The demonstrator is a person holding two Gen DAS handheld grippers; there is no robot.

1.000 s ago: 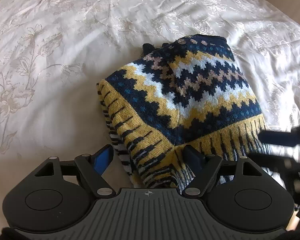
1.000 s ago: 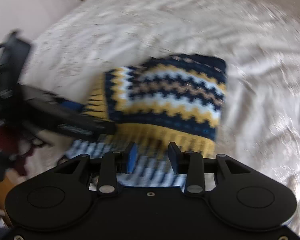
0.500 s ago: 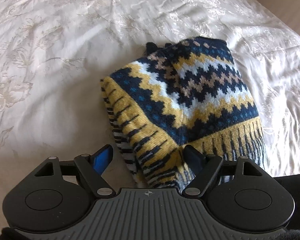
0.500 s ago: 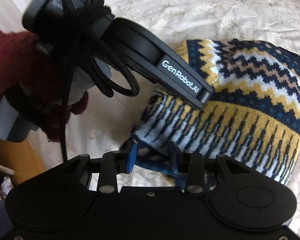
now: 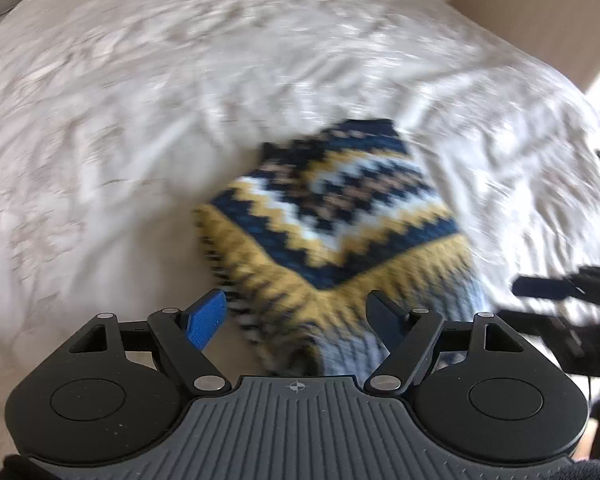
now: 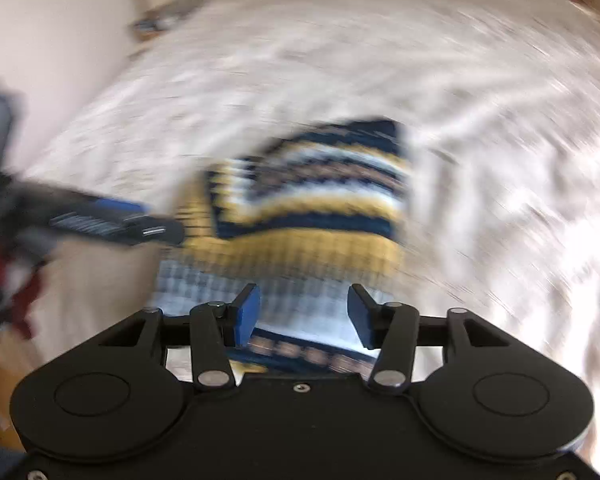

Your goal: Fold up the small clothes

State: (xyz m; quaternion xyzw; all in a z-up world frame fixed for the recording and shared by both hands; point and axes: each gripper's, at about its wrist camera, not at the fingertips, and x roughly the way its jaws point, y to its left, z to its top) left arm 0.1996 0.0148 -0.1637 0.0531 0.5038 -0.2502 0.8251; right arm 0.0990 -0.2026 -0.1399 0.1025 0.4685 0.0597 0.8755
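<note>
A folded knitted sweater with navy, yellow, white and tan zigzag bands (image 5: 340,216) lay on a bed covered by a creased white bedspread with a faint embroidered floral pattern (image 5: 140,100), and both wrist views were smeared by motion blur. The left hand-held gripper (image 5: 296,316) hung above the sweater's near corner with its jaws spread wide; its blue-padded finger (image 5: 206,320) stood over bare bedspread just left of the knit, the dark finger (image 5: 384,316) stood over the yellow ribbed edge, and neither pad pressed on the fabric. The right hand-held gripper (image 6: 304,316) was poised over the sweater's pale blue-and-white striped near edge (image 6: 300,300); its jaws had just been opening, the knit lay below the gap between them, and the pads gripped nothing. In the right wrist view the left hand-held gripper showed as a dark blurred bar reaching in from the left, its tip at the sweater's left edge, with a dark red sleeve (image 6: 24,292) behind it. In the left wrist view the right hand-held gripper appeared as a dark shape at the right edge, just beside the sweater.
</note>
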